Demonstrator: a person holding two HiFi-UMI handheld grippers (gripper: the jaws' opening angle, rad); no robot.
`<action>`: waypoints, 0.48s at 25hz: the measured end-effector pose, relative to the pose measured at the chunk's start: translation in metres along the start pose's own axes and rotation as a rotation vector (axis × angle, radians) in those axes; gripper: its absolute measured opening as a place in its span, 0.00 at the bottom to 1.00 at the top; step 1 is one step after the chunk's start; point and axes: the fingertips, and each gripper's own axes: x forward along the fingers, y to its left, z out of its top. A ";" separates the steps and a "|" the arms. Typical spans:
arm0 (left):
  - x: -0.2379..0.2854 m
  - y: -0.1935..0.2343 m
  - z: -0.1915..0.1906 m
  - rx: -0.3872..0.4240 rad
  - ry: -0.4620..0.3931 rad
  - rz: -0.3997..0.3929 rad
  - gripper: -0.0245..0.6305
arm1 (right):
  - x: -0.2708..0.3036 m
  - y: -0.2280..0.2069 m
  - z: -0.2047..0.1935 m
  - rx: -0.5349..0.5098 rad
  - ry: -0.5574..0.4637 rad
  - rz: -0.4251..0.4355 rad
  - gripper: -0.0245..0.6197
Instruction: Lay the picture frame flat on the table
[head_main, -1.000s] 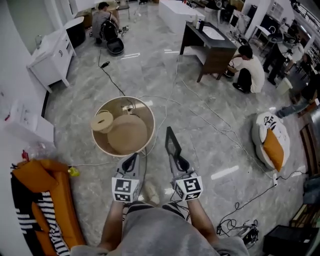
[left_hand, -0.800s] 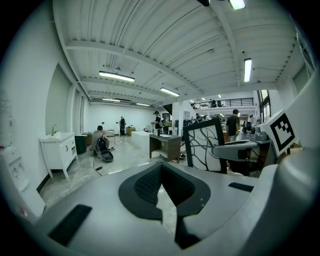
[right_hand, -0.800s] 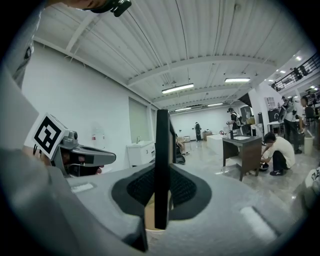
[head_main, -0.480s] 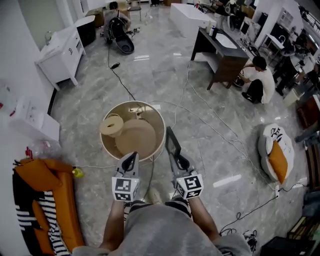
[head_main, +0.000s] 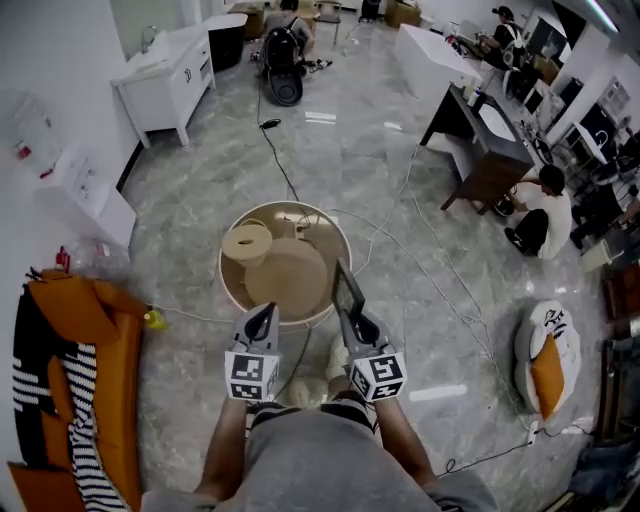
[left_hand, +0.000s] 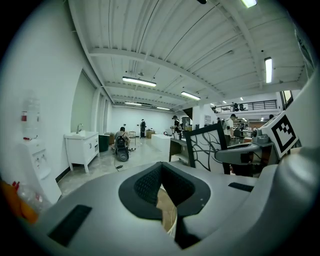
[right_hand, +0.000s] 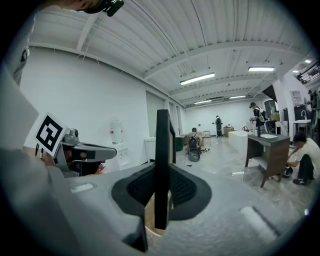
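Observation:
A black picture frame (head_main: 348, 290) stands upright on edge in my right gripper (head_main: 352, 318), which is shut on its lower edge. In the right gripper view the frame (right_hand: 162, 165) shows edge-on between the pads, rising straight up. It hangs over the near right rim of a round beige table (head_main: 290, 280). A round beige spool-like piece (head_main: 247, 243) sits on the table's left side. My left gripper (head_main: 262, 320) is shut with nothing in it, just short of the table's near rim. From the left gripper view the frame (left_hand: 206, 147) shows a white picture with dark branching lines.
Cables run across the grey marble floor around the table. An orange and striped seat (head_main: 80, 360) lies at the left. A white cabinet (head_main: 170, 75) stands far left, a dark desk (head_main: 490, 140) far right with a crouching person (head_main: 545, 210), a beanbag (head_main: 545, 360) at the right.
The table has come nearer and now lies right under the gripper tips. Both grippers keep the same pose, the frame still upright in the right one.

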 end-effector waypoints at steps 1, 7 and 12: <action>0.001 0.004 -0.002 -0.006 0.005 0.008 0.06 | 0.005 0.000 0.001 -0.004 0.005 0.009 0.12; 0.022 0.029 -0.010 -0.049 0.031 0.067 0.06 | 0.044 -0.008 -0.002 -0.006 0.040 0.062 0.12; 0.053 0.047 -0.010 -0.069 0.038 0.108 0.06 | 0.083 -0.024 -0.005 0.010 0.067 0.105 0.12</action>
